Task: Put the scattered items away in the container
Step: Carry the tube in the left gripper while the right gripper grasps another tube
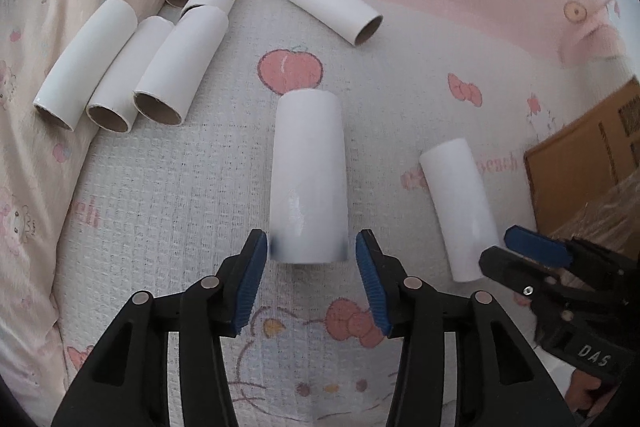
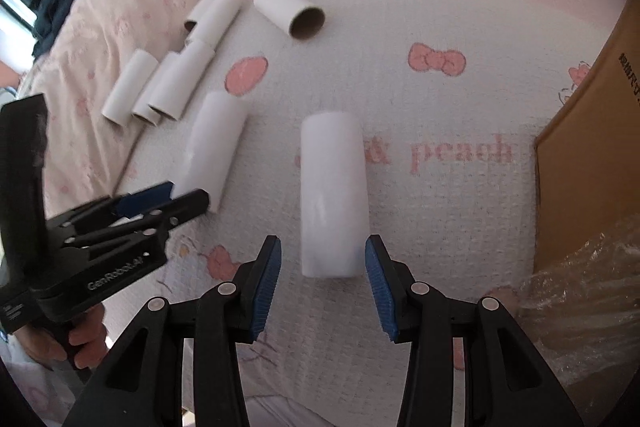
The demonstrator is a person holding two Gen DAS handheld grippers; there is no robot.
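Note:
Several white cardboard tubes lie on a pink printed bedspread. My left gripper (image 1: 311, 251) is open, its blue pads either side of the near end of one tube (image 1: 307, 175), not touching. My right gripper (image 2: 323, 255) is open around the near end of another tube (image 2: 334, 195). That tube also shows in the left wrist view (image 1: 460, 209), with the right gripper (image 1: 520, 247) at its near end. The left gripper (image 2: 168, 197) shows in the right wrist view at its tube (image 2: 214, 147). The cardboard box (image 2: 592, 147) stands at the right.
A cluster of tubes (image 1: 132, 67) lies at the far left against a folded pink quilt (image 1: 48, 7). One tube (image 1: 332, 7) lies alone farther back. Crinkled clear plastic (image 2: 580, 299) sits by the box. The box also shows in the left wrist view (image 1: 592, 155).

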